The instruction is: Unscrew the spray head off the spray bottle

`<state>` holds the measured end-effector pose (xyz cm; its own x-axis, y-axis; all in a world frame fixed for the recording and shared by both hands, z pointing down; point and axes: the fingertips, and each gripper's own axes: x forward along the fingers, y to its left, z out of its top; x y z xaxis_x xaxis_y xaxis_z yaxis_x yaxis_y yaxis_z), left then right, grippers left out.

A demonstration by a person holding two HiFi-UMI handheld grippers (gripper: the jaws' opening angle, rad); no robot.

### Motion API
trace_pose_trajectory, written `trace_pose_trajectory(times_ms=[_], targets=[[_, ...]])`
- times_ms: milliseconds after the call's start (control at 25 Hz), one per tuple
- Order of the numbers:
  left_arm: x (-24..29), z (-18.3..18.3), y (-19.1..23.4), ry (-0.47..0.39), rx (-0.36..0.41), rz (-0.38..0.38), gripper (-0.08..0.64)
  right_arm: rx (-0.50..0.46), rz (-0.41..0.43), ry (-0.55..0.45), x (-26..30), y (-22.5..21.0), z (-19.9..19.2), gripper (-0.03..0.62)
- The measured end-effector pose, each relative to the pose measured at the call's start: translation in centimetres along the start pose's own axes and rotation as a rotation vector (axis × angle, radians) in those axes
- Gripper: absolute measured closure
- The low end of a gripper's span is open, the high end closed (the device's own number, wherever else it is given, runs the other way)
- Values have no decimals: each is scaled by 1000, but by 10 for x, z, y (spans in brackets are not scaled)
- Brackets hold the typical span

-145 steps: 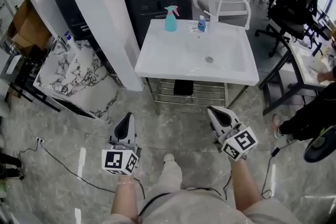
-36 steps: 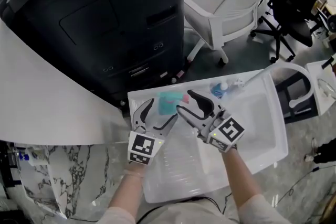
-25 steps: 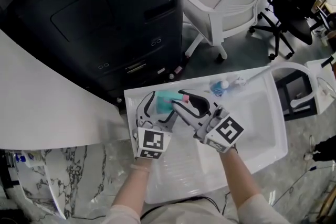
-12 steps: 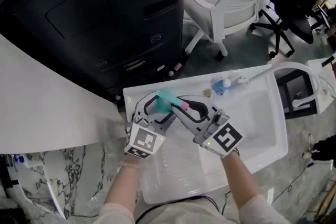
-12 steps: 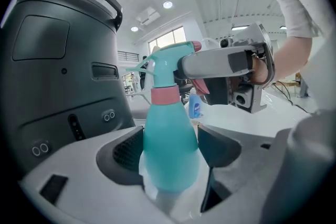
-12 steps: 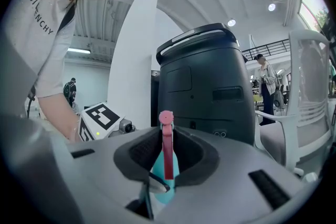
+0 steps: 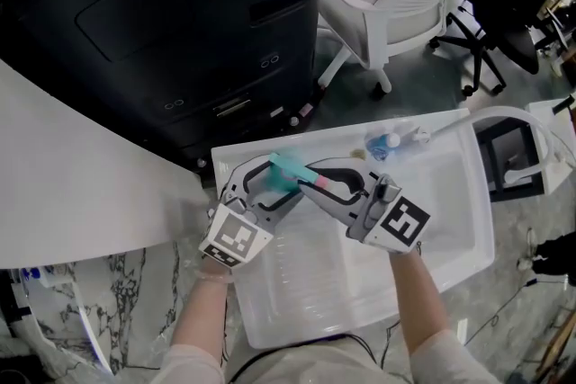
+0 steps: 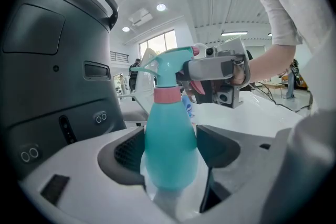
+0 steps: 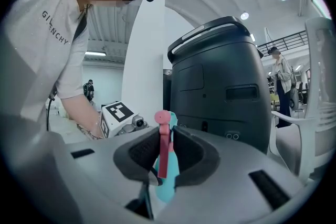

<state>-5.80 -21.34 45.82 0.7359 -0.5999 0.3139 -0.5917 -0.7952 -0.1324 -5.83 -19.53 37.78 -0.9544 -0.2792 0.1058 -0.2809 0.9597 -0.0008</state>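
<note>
Left tool (image 8: 172,148): jaws apart and closing round the body of the teal spray bottle (image 8: 168,113), one pad against it, the other just short. Right tool (image 9: 164,156): jaws clamped on the spray head (image 9: 161,136), pinching its pink trigger from both sides. The bottle stands upright at the far left corner of the white sink (image 7: 432,220), beside a dark cabinet (image 7: 180,13).

Judged from this, unscrewing has not started. The head sits fully on, and the pink collar (image 8: 167,95) is snug on the neck. Bracing the body and turning the head are left.

From the head view, the tools cover most of the bottle. Its base is hidden, and the threads cannot be seen.
</note>
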Motion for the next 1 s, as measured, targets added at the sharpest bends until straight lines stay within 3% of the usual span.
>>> trace_pose_trajectory(times_ms=[440,520,600,640,760,880,1000], targets=[[-4,-4,-9,37,49,-168,250,66,153,3,-3,-1,1,528],[-2,-1,-8,26,37,-150,250,88,103,-16,-6,-6,2,516],[-2,0,-5,15,17,-111,250,118,-10,-55,-16,-15,1,398],[-2,0,-2,8,6,-88,250,139,-76,-80,-23,-19,2,371],[-2,0,3,-6,-15,-20,250,206,-202,-170,-42,-19,14,393],[-1,0,5,-4,-10,8,250,241,-191,-202,-39,-4,14,415],[-2,0,5,-2,-12,14,250,250,-176,-188,-21,2,11,355]])
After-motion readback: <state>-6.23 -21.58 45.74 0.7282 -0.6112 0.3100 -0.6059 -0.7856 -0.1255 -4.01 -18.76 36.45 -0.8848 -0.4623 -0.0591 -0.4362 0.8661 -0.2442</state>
